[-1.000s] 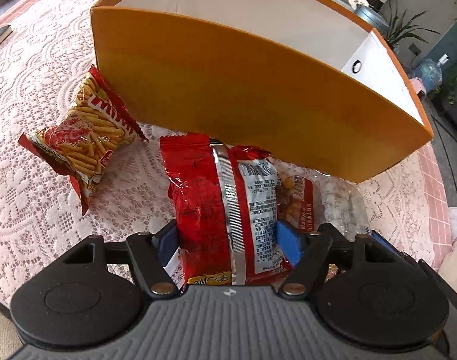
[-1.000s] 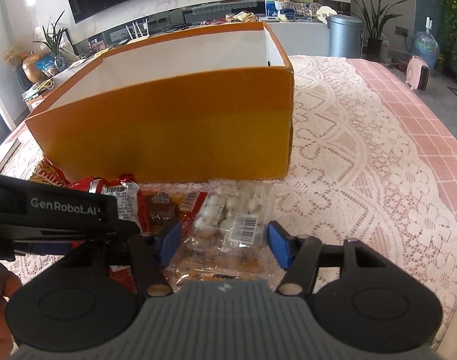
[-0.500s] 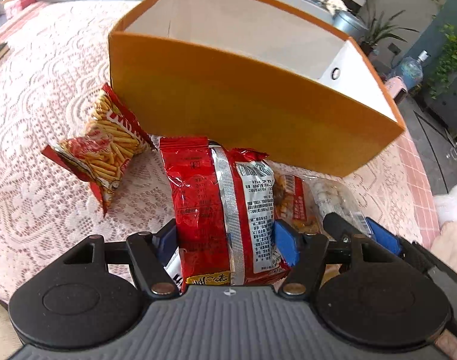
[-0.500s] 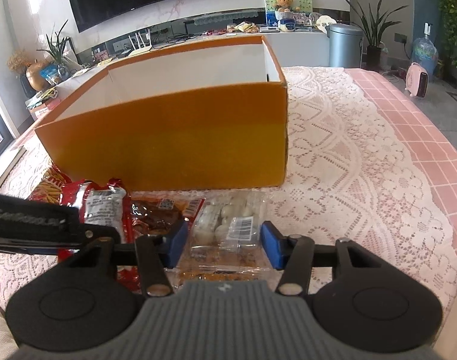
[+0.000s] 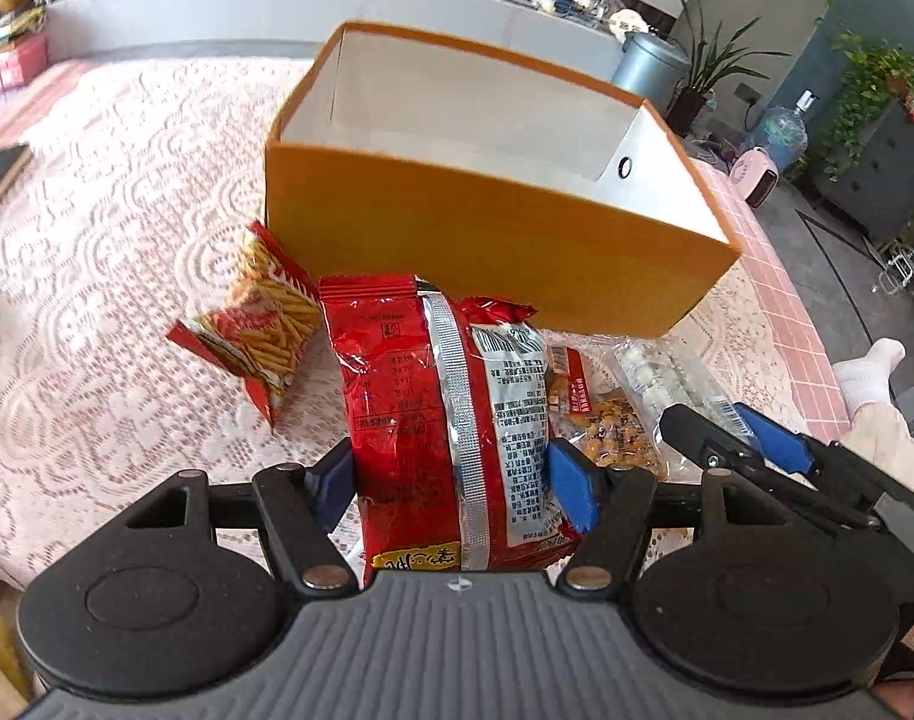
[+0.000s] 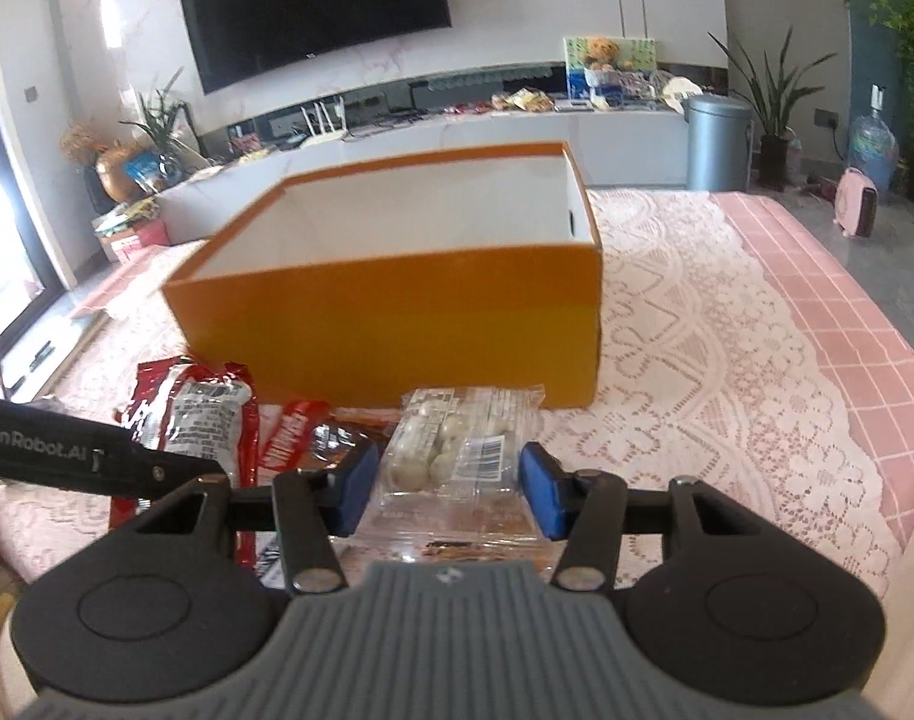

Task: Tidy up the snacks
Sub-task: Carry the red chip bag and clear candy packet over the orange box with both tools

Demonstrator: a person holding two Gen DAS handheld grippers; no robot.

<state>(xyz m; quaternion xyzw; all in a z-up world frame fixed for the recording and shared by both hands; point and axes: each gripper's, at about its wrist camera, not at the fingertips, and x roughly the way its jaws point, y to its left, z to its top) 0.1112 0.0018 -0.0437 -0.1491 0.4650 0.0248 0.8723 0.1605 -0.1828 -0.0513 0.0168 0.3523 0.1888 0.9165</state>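
My left gripper (image 5: 451, 483) clamped the red snack bag (image 5: 445, 420); my right gripper (image 6: 448, 489) pinched the clear candy pack (image 6: 451, 450), orange box (image 6: 397, 306) just ahead.

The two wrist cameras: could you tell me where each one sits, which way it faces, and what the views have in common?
Left wrist: sits on the left gripper, looks forward and down over its fingers, which clamp the red snack bag, toward the orange box; the right gripper shows at right.
Right wrist: sits on the right gripper, faces the box's front wall and the TV wall beyond; its fingers flank the clear snack pack; the left gripper's arm crosses at left.
Shared: box, red bag, clear pack, lace tablecloth.
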